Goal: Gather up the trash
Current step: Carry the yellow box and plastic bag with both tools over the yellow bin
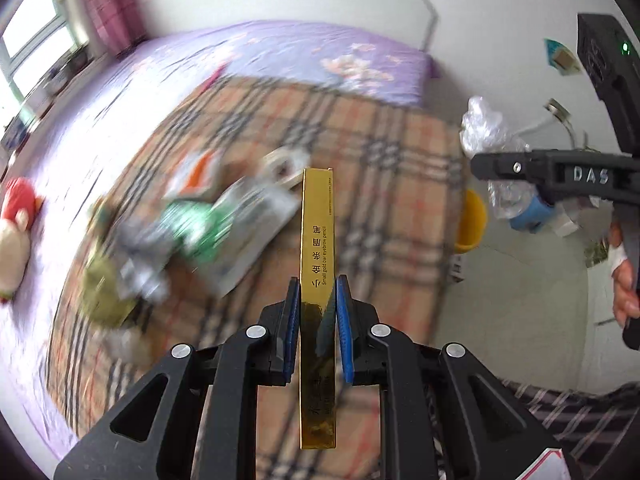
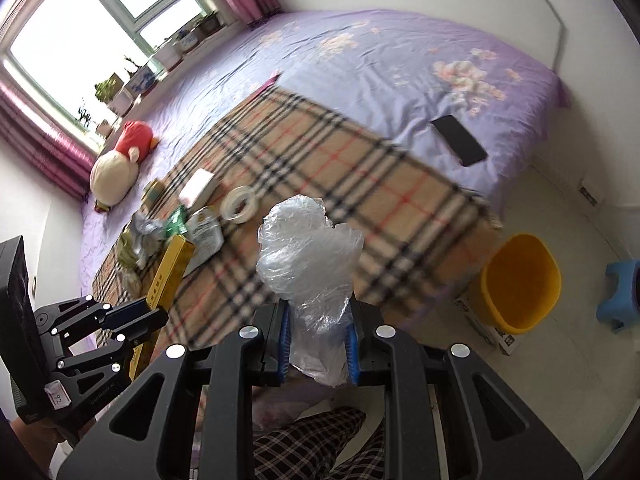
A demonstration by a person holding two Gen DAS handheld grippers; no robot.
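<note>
Left wrist view: left gripper (image 1: 318,312) at bottom centre, jaws clamped on a long gold box (image 1: 318,248) printed "Small gold bar eyebrow pencil", standing upright up the middle of the frame. Behind it, a plaid blanket (image 1: 380,160) spread over a purple bed sheet (image 1: 280,48). Blurred heap of remaining trash (image 1: 180,224) left of centre on the blanket, details unclear. Red and cream plush toy (image 1: 16,224) at the far left edge. Right gripper (image 1: 492,166) entering from the right edge, crumpled clear plastic bag (image 1: 486,128) in its grip. Yellow bucket (image 1: 472,220) on the floor just beyond the blanket's right edge.

Right wrist view: right gripper (image 2: 318,340) at bottom centre, jaws clamped on the clear plastic bag (image 2: 308,248), bunched up above the blue pads. Left gripper (image 2: 160,312) at lower left with the gold box (image 2: 170,268) slanting upward. Tape roll (image 2: 239,204), white packet (image 2: 206,236) and crumpled wrappers (image 2: 148,232) on the blanket, left of centre. Black phone (image 2: 458,140) on the sheet, upper right. Yellow bucket (image 2: 520,280) on the floor at right, blue stool (image 2: 620,292) near the right edge. Window (image 2: 100,20) with potted plants at upper left.
</note>
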